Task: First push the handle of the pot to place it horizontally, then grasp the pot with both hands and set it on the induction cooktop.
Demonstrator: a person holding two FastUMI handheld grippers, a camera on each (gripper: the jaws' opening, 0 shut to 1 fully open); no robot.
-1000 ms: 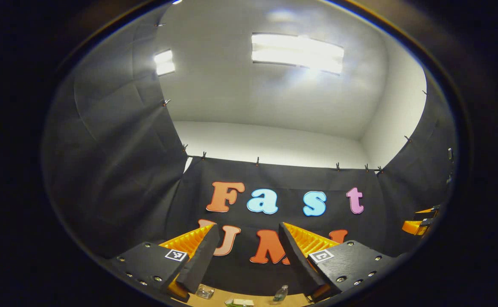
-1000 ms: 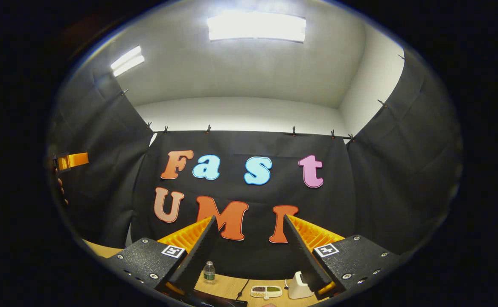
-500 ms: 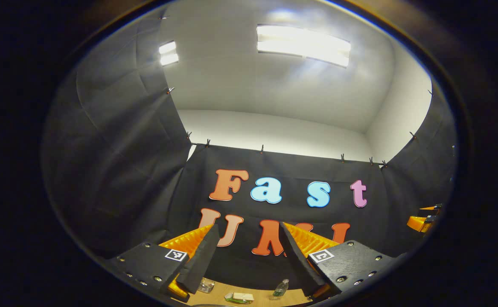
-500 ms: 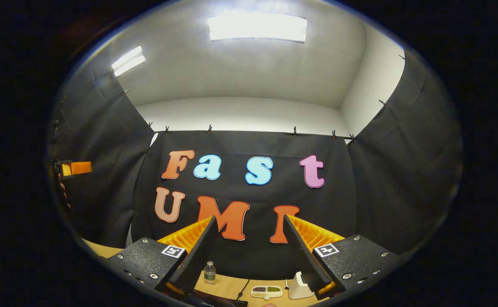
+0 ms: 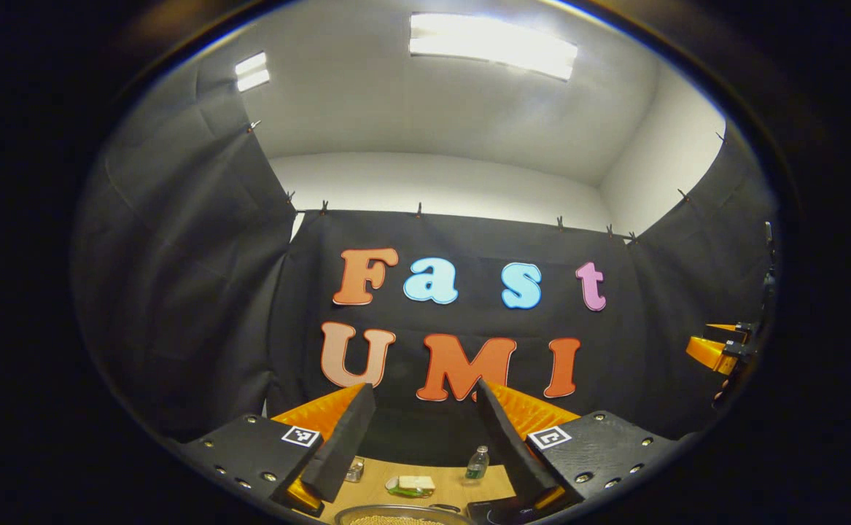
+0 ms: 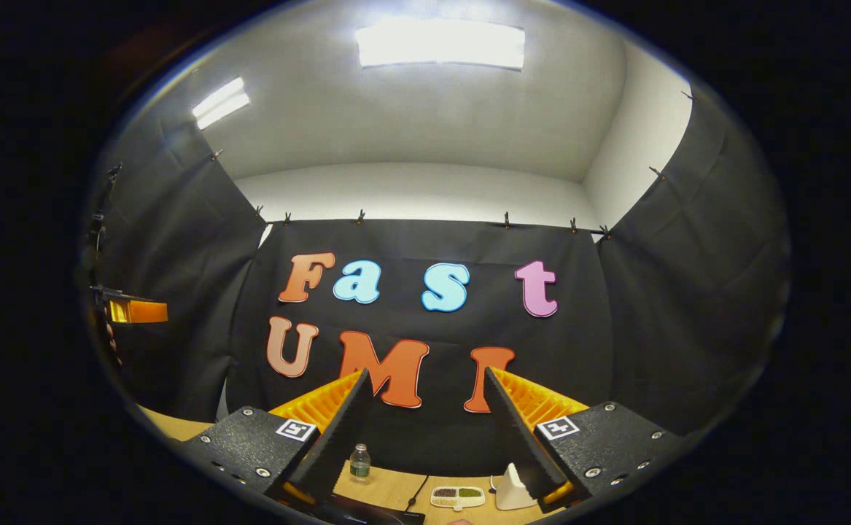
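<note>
At the very bottom of the left gripper view the pot's metal rim peeks in, with a dark slab, probably the induction cooktop, just to its right. My left gripper is open and empty, held high above the table and aimed at the back wall. In the right gripper view my right gripper is also open with nothing between its fingers; the dark cooktop's edge lies below its left finger. The pot's handle is hidden. Each view catches the other gripper at its edge: the right gripper and the left gripper.
On the wooden table near the back wall stand a small water bottle, a glass and a green and white item. The right gripper view shows the bottle, a compartment dish, a white object and a cable.
My left gripper has tipped downward, bringing more of the table, the pot's rim and the dark slab into view. The right gripper has barely moved.
</note>
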